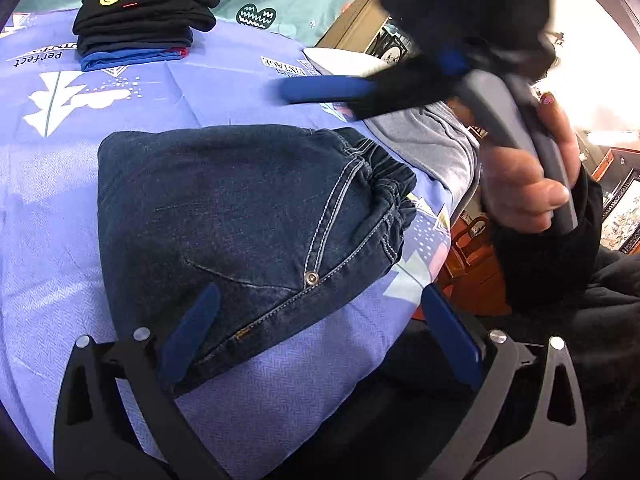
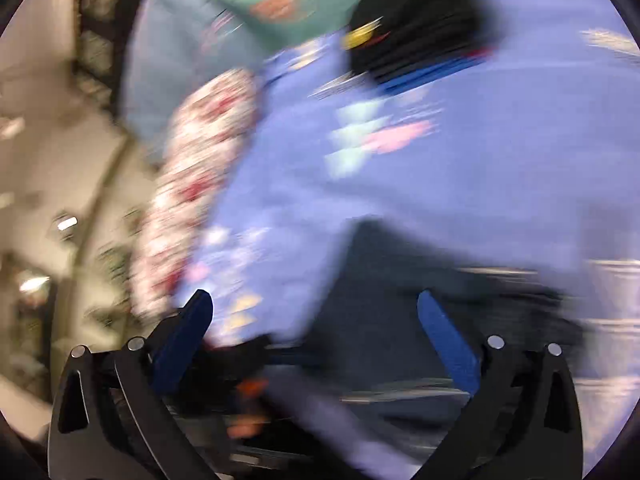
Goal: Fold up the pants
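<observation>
We judge the folding done and stacking next: the jeans lie folded mid-frame on the sheet, the pile upper left, our left gripper and right gripper both wide and empty, the right view badly blurred.

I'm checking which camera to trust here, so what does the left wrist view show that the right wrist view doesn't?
Only the left wrist view shows the folded jeans sharply, down to the stitching and rivet, plus the person's hand on the right gripper's handle. Only the right wrist view, badly blurred, shows a red-and-white patterned cloth at the bed's edge. Both show the stack of folded clothes on the blue sheet.
</observation>
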Demonstrator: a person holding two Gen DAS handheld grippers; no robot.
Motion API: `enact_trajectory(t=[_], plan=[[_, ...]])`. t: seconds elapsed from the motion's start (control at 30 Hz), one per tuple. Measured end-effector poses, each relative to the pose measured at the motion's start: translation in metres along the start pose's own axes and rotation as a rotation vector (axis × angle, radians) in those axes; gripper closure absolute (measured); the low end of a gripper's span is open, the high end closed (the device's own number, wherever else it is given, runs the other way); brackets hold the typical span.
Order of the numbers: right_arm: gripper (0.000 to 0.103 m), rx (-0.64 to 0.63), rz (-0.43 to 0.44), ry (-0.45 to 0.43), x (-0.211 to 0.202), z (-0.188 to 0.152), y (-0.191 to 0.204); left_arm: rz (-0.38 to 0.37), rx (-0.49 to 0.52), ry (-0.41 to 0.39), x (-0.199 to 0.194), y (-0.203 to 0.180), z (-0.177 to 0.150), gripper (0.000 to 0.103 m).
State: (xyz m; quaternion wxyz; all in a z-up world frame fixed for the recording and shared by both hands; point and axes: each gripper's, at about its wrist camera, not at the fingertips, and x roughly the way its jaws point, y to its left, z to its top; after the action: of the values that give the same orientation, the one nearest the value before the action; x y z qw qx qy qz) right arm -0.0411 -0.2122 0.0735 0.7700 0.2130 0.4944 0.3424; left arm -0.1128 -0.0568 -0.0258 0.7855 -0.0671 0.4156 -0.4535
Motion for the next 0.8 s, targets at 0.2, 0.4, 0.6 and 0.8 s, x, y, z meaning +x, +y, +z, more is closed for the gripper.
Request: enact_trajectory(t=[0.2,0.4,0.6,0.8], plan=[[0.001,0.152,-0.046,0.16,0.113,0.019,-0.053,0.031,0.038,0.001,0.007,-0.004,0.0,0.002],[0.001,0.084,0.061,0.058,0.056,0.01,-0.03,0.06,0.08,-0.057,-0.022,-0.009,0.011,0.002],[0.001,-0.037,-0.244,-0.098,-0.071,-0.039,-0.042,0.146,-0.067,-0.055,-0.055,0.05,0.03,0.002],[0.001,0.181,-0.136,-0.015,-0.062,-0.091,-0.122,0.033,-0.28,0.125,-0.004,0.114,0.036,0.002]])
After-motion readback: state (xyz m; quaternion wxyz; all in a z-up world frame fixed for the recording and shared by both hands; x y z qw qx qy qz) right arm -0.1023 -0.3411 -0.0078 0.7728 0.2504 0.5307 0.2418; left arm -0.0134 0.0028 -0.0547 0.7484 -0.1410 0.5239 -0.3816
